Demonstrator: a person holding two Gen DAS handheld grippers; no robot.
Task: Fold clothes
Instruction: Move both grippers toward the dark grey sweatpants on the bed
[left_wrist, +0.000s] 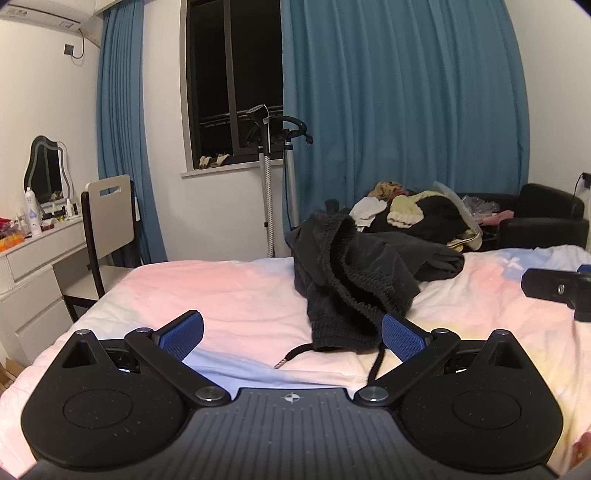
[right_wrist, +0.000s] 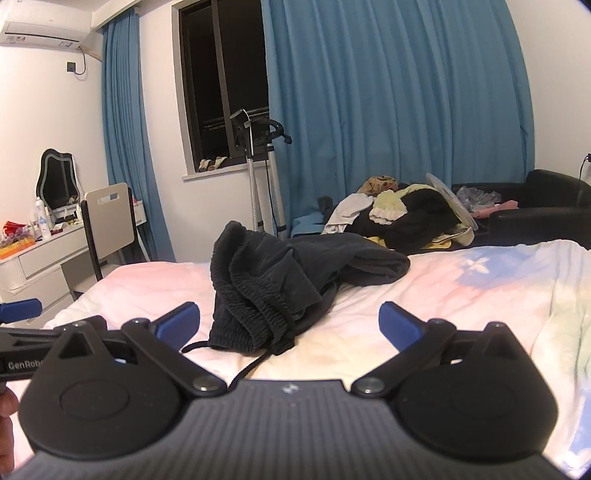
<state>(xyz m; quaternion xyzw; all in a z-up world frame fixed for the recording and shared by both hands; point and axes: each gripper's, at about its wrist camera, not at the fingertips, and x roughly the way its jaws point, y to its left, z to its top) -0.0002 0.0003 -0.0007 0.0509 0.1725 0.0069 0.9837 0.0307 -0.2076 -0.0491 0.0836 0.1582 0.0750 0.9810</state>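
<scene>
While both claws gape wide and hold nothing, left gripper (left_wrist: 291, 334) and right gripper (right_wrist: 289, 321) face one crumpled black drawstring garment (right_wrist: 280, 284) mid pastel-sheeted bed (left_wrist: 221, 291); one clothes pile (left_wrist: 413, 214) sits beyond its far edge.

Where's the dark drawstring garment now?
The crumpled dark drawstring garment lies mid-bed on the pastel sheet, ahead of both open grippers, before the clothes pile.

Left gripper (left_wrist: 291, 334) over a bed (left_wrist: 221, 291) with pink pastel bedding, blue-padded jaws spread wide with nothing between them, crumpled black drawstring trousers (left_wrist: 354, 280) just ahead, clothes pile (left_wrist: 417, 214) behind, blue curtains (left_wrist: 402, 110), dark window (left_wrist: 229, 81), white dressing table (left_wrist: 37, 266) left
</scene>
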